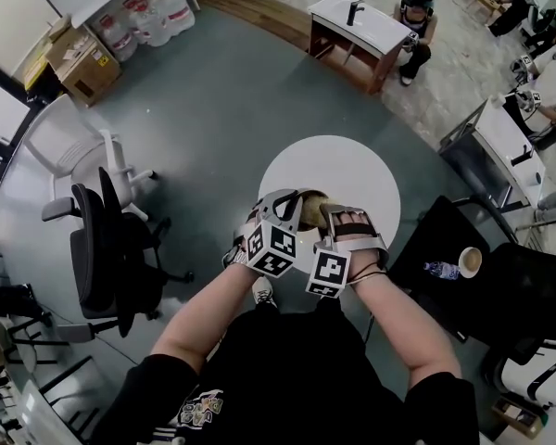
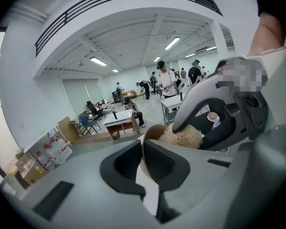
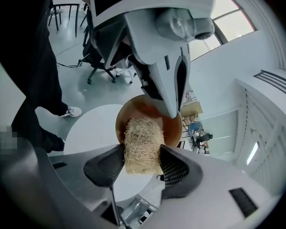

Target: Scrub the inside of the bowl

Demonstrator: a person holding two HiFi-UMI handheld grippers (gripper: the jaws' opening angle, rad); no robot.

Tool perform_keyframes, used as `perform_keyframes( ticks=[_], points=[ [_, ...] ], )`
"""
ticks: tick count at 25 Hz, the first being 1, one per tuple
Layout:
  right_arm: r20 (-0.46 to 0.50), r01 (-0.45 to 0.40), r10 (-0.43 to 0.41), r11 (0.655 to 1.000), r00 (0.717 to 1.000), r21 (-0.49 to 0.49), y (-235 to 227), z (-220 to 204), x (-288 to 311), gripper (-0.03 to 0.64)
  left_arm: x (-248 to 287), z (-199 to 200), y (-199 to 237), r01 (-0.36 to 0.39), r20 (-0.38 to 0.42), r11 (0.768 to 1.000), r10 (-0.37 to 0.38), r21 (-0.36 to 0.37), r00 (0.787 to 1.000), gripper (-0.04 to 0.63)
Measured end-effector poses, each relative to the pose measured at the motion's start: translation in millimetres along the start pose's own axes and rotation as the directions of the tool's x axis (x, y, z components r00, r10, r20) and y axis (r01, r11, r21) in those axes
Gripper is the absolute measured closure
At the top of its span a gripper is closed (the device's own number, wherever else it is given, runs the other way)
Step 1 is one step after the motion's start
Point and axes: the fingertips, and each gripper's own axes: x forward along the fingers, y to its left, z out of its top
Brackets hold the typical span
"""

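**Straw-coloured scrubber (image 3: pixel 142 142) goes into the bowl (image 3: pixel 174 127)**

I have the left gripper (image 2: pixel 143 163) pinched tight on the rim, one jaw inside the wall and one outside. That holds the brown bowl tilted over the round white table (image 1: pixel 352 170), its inside facing the other tool. The right gripper (image 3: pixel 142 165) squeezes the scrubber from both sides, leaving its free end proud to rub the inner wall, which I judge it now touches.
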Motion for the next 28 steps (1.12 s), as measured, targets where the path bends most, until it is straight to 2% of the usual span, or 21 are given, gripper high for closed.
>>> perform_keyframes(
  ticks=[5, 13, 22, 25, 28],
  points=[
    [0.024, -0.041, 0.039, 0.993, 0.999, 0.107, 8.8, 9.0, -5.7, 0.376, -1.1, -2.7, 7.1, -0.026, 0.01, 0.995, 0.027, -0.098, 1.0, 0.572],
    [0.09, -0.065, 0.045, 0.97, 0.995, 0.233, 11.8, 38.4, -11.8, 0.376, -1.1, -7.5, 4.6, -0.027, 0.004, 0.992, 0.028, -0.127, 1.0, 0.571],
    [0.081, -0.046, 0.03, 0.98, 0.996, 0.193, 9.7, 19.9, -15.6, 0.376, -1.3, -14.3, 14.0, -0.034, -0.006, 0.987, 0.033, -0.155, 0.999, 0.575],
    [0.063, -0.032, 0.019, 0.974, 0.998, 0.225, 7.6, 2.6, -16.6, 0.376, -0.7, -19.3, 17.8, -0.037, -0.014, 0.985, 0.036, -0.167, 0.999, 0.575],
    [0.061, 0.002, -0.022, 0.952, 0.998, 0.307, -5.9, -16.9, -19.3, 0.376, 0.7, -25.0, 21.9, -0.026, -0.024, 0.984, 0.022, -0.176, 0.999, 0.575]
  ],
)
